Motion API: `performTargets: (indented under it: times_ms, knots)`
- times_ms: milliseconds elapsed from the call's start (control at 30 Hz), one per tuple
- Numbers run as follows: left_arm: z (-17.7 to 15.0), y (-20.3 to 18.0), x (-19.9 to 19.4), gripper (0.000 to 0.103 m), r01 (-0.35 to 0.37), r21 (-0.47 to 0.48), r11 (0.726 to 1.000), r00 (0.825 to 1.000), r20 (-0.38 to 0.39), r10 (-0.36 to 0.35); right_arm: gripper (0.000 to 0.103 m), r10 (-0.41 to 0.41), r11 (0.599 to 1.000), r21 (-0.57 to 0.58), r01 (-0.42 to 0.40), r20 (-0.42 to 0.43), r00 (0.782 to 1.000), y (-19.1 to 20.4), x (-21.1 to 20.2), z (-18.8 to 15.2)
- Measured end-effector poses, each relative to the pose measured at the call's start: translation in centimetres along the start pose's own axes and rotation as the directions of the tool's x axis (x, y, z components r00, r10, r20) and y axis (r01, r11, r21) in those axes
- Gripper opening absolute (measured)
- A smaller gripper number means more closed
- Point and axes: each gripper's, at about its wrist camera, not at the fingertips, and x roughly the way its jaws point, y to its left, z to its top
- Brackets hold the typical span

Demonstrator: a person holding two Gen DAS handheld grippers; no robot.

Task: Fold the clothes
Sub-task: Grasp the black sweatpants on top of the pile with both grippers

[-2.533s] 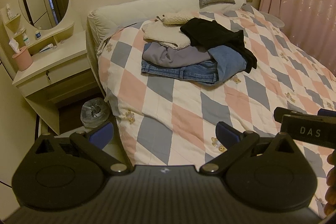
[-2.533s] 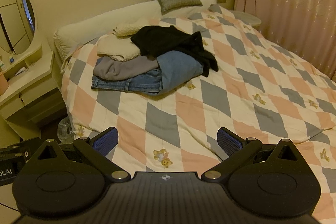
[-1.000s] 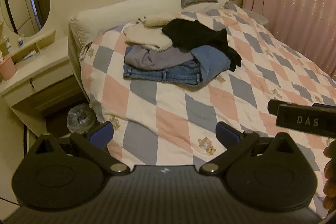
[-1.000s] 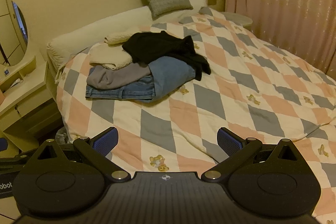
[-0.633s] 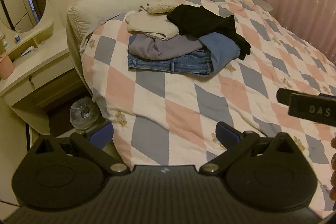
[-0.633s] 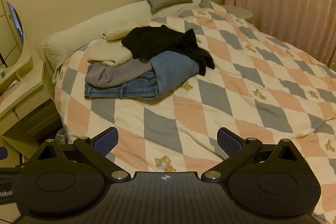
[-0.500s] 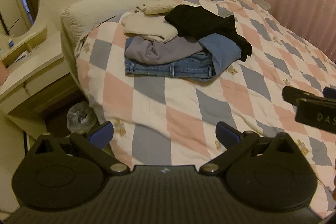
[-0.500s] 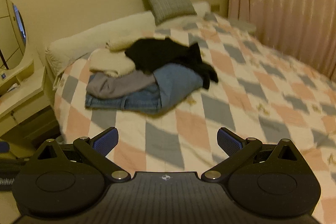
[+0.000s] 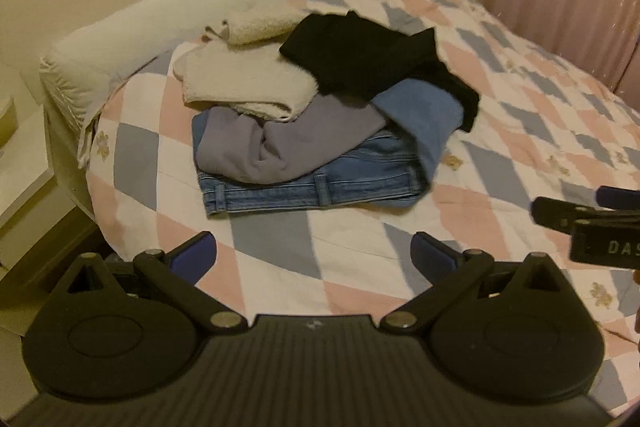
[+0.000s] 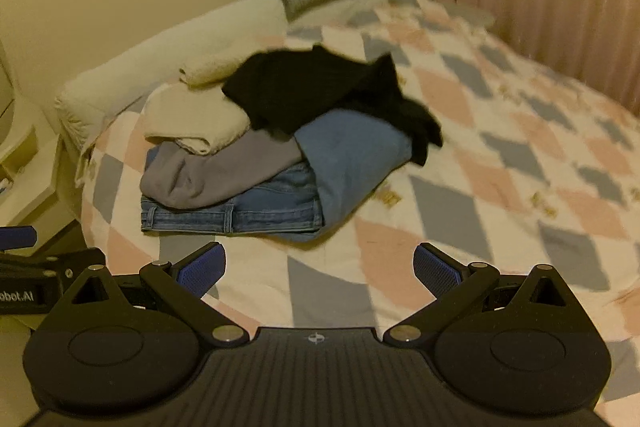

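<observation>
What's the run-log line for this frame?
phase: approach | left claw: open, empty | right claw: open, empty | clothes pile: untouched on quilt | black garment on top

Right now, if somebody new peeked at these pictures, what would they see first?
First, the heap of clothes on the checked quilt near the head of the bed: a black top and a cream fleece up top, jeans underneath. Close up, both grippers hang open and empty, left gripper, right gripper.
</observation>
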Motion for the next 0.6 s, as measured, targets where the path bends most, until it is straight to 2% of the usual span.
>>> performTargets:
  times_ms: [100,267,367,400,500,600]
  knots:
    - [1.6,2.0,3.0,0.102,-0.007,0.025,1.000,1.000,-0.024,0.008,0.103,-0.023,1.000,0.009,0.023,-0.001,1.000,0.6,2.6,0.5]
    - [4.1,4.5,7.1,0.102,0.012,0.064,0.998,1.000,-0.025,-0.011,0.103,-0.106,0.990,-0.097,0.103,-0.031,0.994,2.5,7.3,1.8]
    - [5.8,5.3,9.9,0.101,0.001,0.123,0.992,1.000,-0.006,0.000,0.103,-0.122,0.984,-0.135,0.118,-0.021,0.992,3.4,10.0,3.0]
    - [6.4,5.5,10.7,0.098,0.004,0.137,0.991,1.000,0.002,-0.004,0.101,-0.125,0.982,-0.146,0.121,-0.019,0.992,3.6,11.0,3.4]
    - [8.1,6.1,13.5,0.089,0.029,0.162,0.986,1.000,0.004,-0.030,0.088,-0.123,0.965,-0.232,0.121,0.006,0.992,4.6,14.4,4.5]
    - [9.7,6.1,16.3,0.079,0.044,0.190,0.981,0.999,0.000,-0.045,0.065,-0.144,0.907,-0.388,0.161,0.074,0.987,5.9,17.8,5.3]
